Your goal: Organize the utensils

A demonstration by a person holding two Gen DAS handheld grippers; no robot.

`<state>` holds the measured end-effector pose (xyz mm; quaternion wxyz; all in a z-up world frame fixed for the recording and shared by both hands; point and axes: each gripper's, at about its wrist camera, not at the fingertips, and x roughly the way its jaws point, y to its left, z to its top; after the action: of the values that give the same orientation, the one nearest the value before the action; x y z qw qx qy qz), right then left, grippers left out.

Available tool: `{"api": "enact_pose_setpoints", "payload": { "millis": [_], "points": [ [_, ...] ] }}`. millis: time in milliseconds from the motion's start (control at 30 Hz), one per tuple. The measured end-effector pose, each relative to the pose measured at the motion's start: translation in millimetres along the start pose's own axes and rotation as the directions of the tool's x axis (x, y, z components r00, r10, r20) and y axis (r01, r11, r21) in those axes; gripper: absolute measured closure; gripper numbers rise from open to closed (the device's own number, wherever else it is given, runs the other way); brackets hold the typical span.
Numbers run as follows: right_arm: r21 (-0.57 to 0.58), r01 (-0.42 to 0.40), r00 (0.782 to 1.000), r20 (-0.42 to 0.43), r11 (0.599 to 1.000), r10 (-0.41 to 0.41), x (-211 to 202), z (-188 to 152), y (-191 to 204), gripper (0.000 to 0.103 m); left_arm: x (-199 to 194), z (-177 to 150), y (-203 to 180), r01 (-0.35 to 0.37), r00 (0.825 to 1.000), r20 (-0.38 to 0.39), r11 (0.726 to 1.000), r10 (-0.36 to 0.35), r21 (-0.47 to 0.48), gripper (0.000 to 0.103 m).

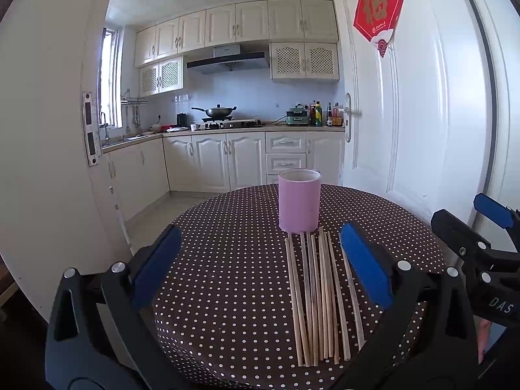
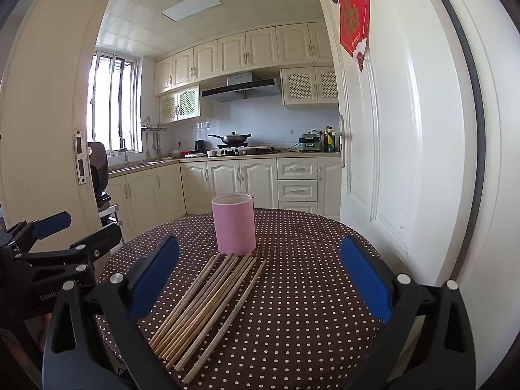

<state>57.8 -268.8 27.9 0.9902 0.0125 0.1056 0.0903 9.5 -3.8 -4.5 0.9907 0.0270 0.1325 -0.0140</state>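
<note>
We hold the left gripper [image 1: 260, 260] and the right gripper [image 2: 260, 276] above the dotted table [image 1: 227, 292], both with tongs spread wide and empty. The wooden chopsticks [image 1: 320, 299] lie side by side, their far tips seemingly touching the upright pink cup [image 1: 299, 200] at twelve o'clock.
</note>
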Motion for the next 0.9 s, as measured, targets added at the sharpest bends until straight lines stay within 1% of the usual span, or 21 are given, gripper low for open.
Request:
{"api": "enact_pose_setpoints", "payload": {
  "millis": [533, 733, 900],
  "points": [
    [0.002, -0.004, 1.0, -0.029, 1.0, 0.004, 9.6, -1.3, 1.7, 0.007, 11.4, -1.3, 3.3, 0.002, 1.0, -0.029, 1.0, -0.002, -0.01, 0.006],
    [0.013, -0.014, 0.997, -0.073, 1.0, 0.015, 20.1, -4.4, 2.2, 0.007, 18.7, -5.6, 6.3, 0.017, 0.999, -0.052, 1.0, -0.018, -0.019, 0.006],
    [0.021, -0.025, 0.992, -0.123, 0.999, 0.028, 31.7, -8.4, 3.5, 0.007, 29.6, -9.1, 9.3, 0.011, 0.997, -0.082, 1.0, -0.013, -0.02, 0.006]
  ]
}}
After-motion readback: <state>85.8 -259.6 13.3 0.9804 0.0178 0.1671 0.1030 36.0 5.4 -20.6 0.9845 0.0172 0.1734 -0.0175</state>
